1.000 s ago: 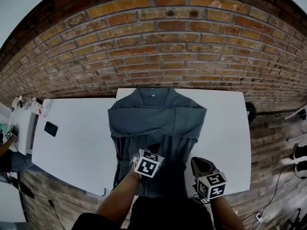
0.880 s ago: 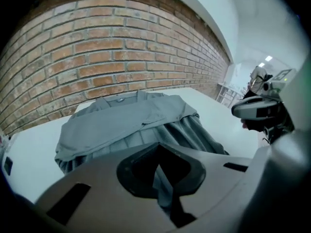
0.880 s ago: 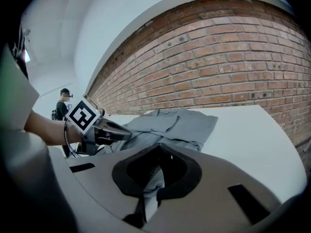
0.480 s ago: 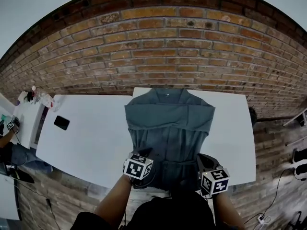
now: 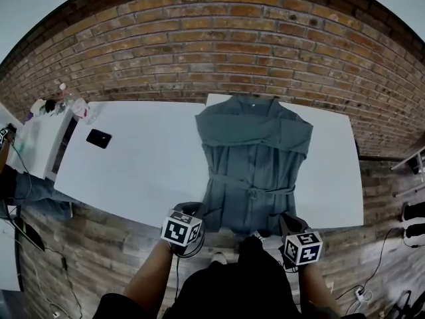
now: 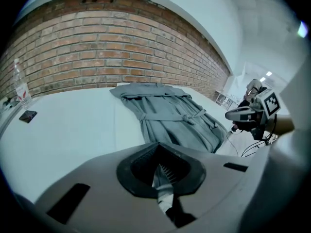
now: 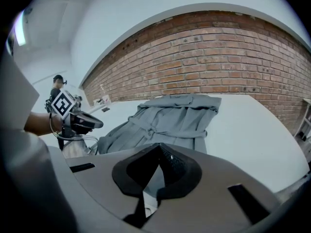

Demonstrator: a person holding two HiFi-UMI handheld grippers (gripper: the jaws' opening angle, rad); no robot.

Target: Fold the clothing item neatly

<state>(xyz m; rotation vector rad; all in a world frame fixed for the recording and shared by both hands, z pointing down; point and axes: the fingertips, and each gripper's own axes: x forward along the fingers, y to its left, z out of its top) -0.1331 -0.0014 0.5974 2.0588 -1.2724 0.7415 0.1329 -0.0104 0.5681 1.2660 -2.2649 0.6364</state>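
Observation:
A grey belted garment (image 5: 255,158) lies flat on the white table (image 5: 139,171), collar toward the brick wall, sleeves folded in, hem drooping over the near edge. My left gripper (image 5: 194,209) hovers off the near edge beside the hem's left corner, shut, with no cloth showing between its jaws. My right gripper (image 5: 284,219) is at the hem's right corner, also shut and empty. In the left gripper view the garment (image 6: 170,115) lies ahead, with the right gripper (image 6: 238,114) beyond it. In the right gripper view the garment (image 7: 170,113) lies ahead, with the left gripper (image 7: 95,123) at its left.
A black phone (image 5: 99,137) lies on the table's left part. Bottles and clutter (image 5: 66,105) stand at the far left corner. A brick wall (image 5: 232,38) backs the table. Another white table (image 5: 33,145) stands at the left, and cables run over the brick floor.
Both grippers have drawn back from over the garment's lower part to beyond the near table edge. The left one has also gone leftward. The garment lies as before.

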